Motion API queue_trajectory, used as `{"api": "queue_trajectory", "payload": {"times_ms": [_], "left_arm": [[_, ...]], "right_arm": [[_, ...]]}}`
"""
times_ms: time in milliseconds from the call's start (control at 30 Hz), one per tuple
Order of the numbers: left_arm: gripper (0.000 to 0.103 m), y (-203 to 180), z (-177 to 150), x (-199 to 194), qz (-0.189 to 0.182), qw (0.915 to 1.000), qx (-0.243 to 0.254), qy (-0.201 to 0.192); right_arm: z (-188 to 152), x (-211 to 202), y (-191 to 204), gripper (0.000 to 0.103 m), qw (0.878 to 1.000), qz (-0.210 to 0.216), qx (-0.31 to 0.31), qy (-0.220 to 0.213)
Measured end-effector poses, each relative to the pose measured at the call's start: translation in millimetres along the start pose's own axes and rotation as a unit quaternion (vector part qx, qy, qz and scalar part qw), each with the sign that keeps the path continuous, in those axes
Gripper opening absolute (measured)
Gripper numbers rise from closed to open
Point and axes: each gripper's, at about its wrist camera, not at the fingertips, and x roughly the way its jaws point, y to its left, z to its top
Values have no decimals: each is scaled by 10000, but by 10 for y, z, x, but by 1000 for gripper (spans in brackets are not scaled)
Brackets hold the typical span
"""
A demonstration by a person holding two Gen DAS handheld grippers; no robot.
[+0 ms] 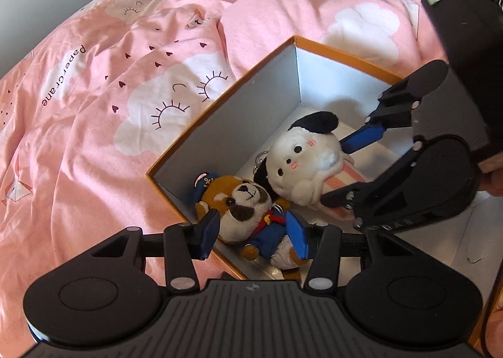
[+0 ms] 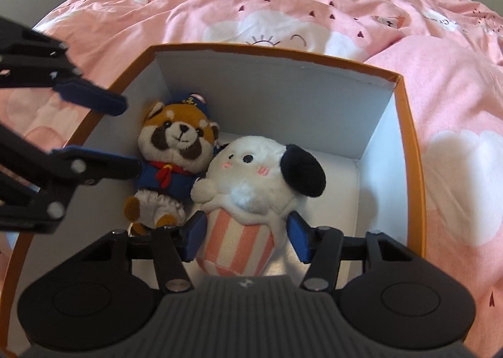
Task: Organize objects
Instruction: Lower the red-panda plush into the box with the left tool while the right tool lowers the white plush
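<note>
Two plush toys lie side by side in the box (image 2: 408,125).
The box sits on the pink quilt (image 1: 94,106). Inside, the left gripper (image 1: 254,235) straddles the bear (image 1: 248,210), the right gripper (image 2: 245,237) the puppy (image 2: 261,175). Whether either gripper's pads press its toy, I cannot tell.

Bed, pink cloud-print duvet (image 1: 125,81); orange-rimmed box (image 2: 411,150) directly on it.
</note>
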Motion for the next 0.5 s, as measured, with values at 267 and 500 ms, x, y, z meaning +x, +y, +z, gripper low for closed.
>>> {"api": "queue_trajectory", "payload": {"times_ms": [267,500], "left_arm": [[58,72,-18,-63,-40,9996,-236,-173],[58,133,-49,-95,-79,9988,-394,-280]], "right_arm": [[170,110,-65,53,9984,286,442,-188],[222,184,-7,53,9974,352,612,-147]]}}
